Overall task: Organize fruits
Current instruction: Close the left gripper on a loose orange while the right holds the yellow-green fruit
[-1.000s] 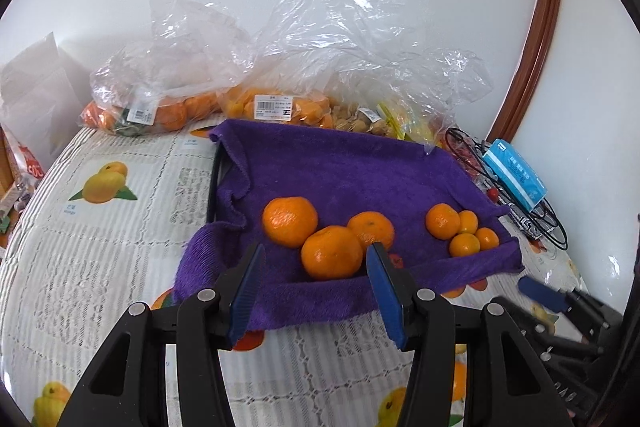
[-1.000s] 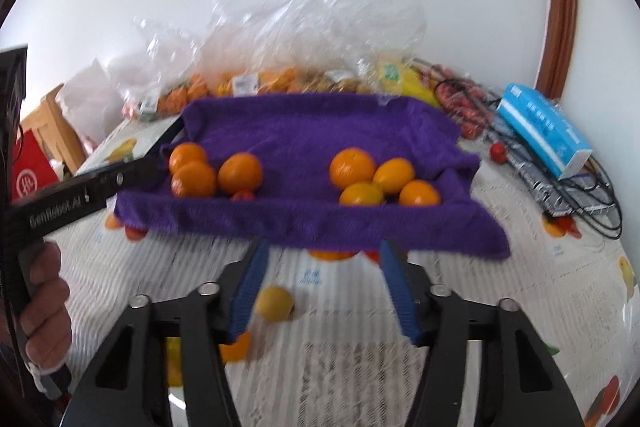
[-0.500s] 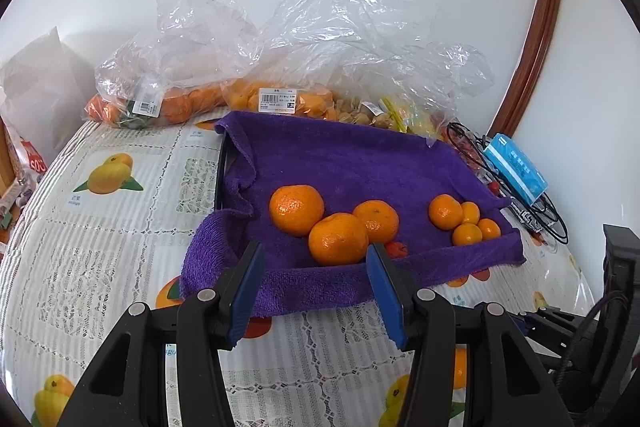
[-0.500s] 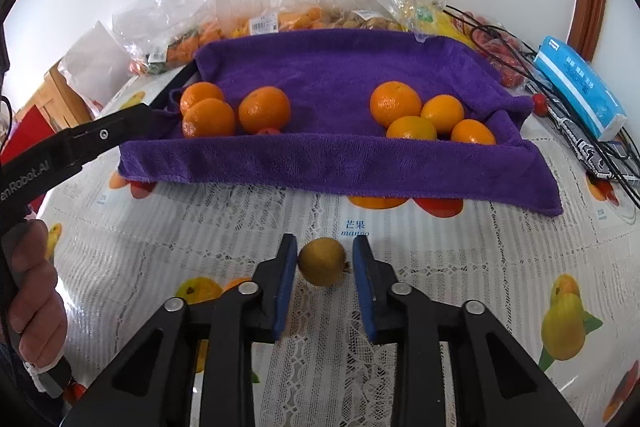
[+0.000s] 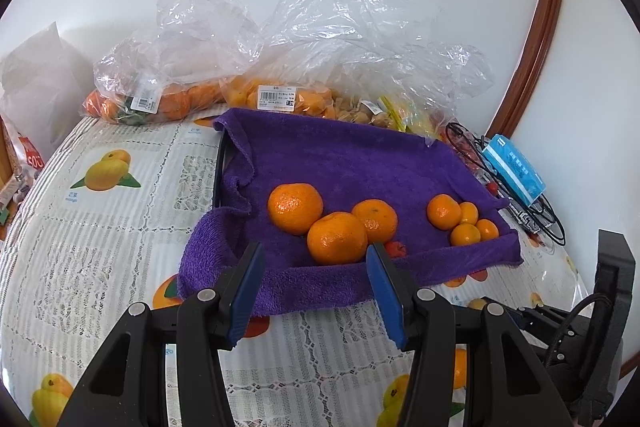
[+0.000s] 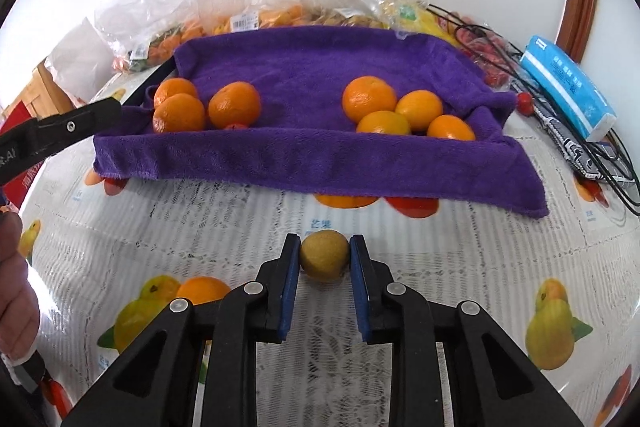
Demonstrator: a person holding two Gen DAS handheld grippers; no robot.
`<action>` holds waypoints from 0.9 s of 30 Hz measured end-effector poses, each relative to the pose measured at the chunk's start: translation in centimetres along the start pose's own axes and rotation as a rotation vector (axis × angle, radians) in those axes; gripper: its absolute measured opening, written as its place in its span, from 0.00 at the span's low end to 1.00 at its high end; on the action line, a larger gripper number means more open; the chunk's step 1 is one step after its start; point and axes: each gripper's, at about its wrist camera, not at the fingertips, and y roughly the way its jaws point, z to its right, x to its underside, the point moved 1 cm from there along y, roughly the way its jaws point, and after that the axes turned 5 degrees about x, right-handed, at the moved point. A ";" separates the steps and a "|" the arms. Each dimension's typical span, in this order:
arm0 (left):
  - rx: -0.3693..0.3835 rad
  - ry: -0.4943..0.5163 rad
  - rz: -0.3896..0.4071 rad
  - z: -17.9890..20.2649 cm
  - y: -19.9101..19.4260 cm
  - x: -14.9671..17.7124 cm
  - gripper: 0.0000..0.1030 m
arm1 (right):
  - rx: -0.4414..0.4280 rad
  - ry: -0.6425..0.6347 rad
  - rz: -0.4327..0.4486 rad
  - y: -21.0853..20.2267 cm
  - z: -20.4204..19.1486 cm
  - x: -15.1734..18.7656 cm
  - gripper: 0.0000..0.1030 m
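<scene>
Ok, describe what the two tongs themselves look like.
Both tongs are alike: left tongs and right tongs have black angular plastic arms with silver rivets and flat blue pads. White lettering runs along the left one's side. A black cable loops at the right one's body.

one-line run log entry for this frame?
right gripper: shut on small yellow-brown round fruit | left gripper: open, empty | purple towel-lined tray: seven oranges

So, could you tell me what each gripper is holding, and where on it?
The right gripper pinches the small yellowish fruit across its sides. The left gripper holds nothing.
</scene>
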 end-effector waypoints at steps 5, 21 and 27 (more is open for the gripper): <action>0.027 0.009 -0.025 0.4 0.3 0.3 0.49 | 0.076 0.037 0.044 -0.8 2.8 0.6 0.24; 0.208 0.213 -0.174 8.3 1.0 5.3 0.49 | 0.141 0.170 0.059 -2.2 10.0 3.5 0.24; 0.136 0.274 -0.260 10.2 2.5 7.5 0.49 | 0.169 0.150 0.092 -3.3 10.1 4.1 0.24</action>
